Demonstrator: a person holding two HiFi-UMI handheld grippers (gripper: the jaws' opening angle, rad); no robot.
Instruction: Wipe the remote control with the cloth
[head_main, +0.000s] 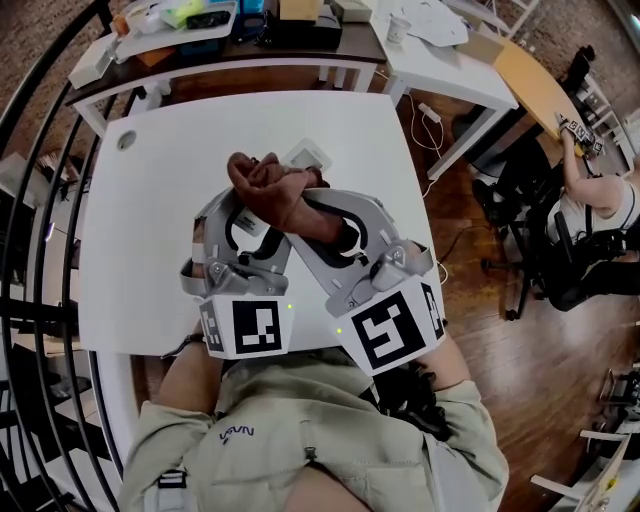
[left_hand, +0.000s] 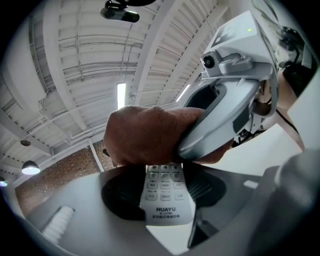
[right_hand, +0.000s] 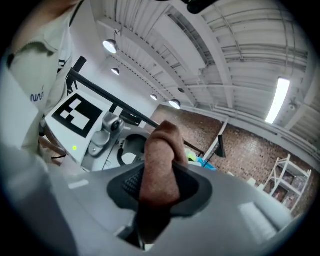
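1. Holding the remote control (left_hand: 167, 197) by its near end, the left gripper (left_hand: 166, 192) is squeezing it between its two jaws, with the dark pads pressing on its two long sides
2. The remote control is white. In the left gripper view its buttons are showing, and its far end is going under the cloth (left_hand: 145, 135)
3. The right gripper (right_hand: 159, 187) is pinching the brown cloth. Its jaws are standing close together with the cloth bunched up between them
4. The cloth is sticking up out of the right gripper's jaws in a fat roll, and some of it is hanging down below them too
5. In the head view the two grippers are meeting in a V shape over the white table (head_main: 150, 200), the left one on the left and the right one on the right
6. The cloth is lying on the remote control and touching it, and a small white bit of the remote control is peeking out past the cloth on the far side
7. The remote control is being held up in the air above the middle of the table, not lying on it
8. The person holding the grippers is wearing a pale shirt (head_main: 300, 430) at the near edge of the table
9. Another person (head_main: 600, 200) is sitting far off to the right, over the wooden floor (head_main: 480, 330)
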